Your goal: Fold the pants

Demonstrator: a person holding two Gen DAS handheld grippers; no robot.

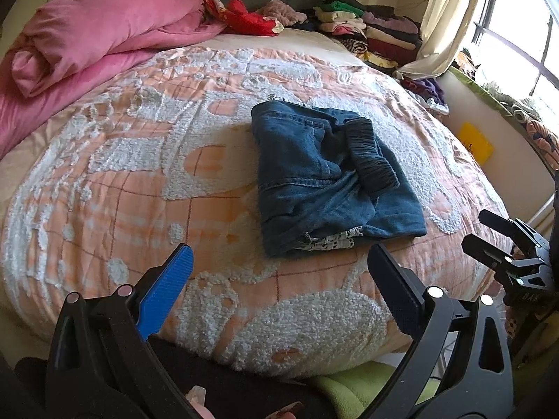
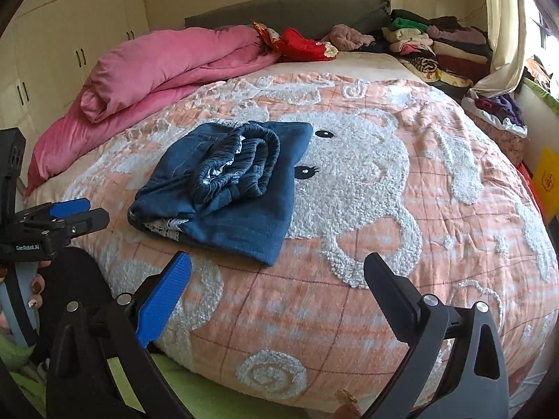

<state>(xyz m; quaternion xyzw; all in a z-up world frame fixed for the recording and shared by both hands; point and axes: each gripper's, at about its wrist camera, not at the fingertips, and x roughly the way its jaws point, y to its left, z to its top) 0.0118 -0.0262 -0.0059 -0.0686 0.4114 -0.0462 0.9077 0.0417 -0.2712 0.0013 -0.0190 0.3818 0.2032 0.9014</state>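
Note:
Blue denim pants point(image 1: 325, 174) lie folded in a compact bundle on the peach and white bedspread point(image 1: 139, 181), dark elastic waistband on top, a bit of white lace at the near edge. They also show in the right wrist view point(image 2: 230, 185). My left gripper point(image 1: 279, 258) is open and empty, held above the bed's near edge, just short of the pants. My right gripper point(image 2: 277, 265) is open and empty, near the bed's front edge, to the right of the pants. The right gripper shows at the right edge of the left wrist view point(image 1: 489, 237); the left gripper shows at the left of the right wrist view point(image 2: 80, 214).
A rolled pink duvet point(image 1: 91, 35) lies along the left side of the bed. Stacks of folded clothes point(image 1: 370, 24) and red garments point(image 1: 244, 17) sit at the headboard. A curtain point(image 1: 443, 17) and window are to the right; wardrobes point(image 2: 70, 35) to the left.

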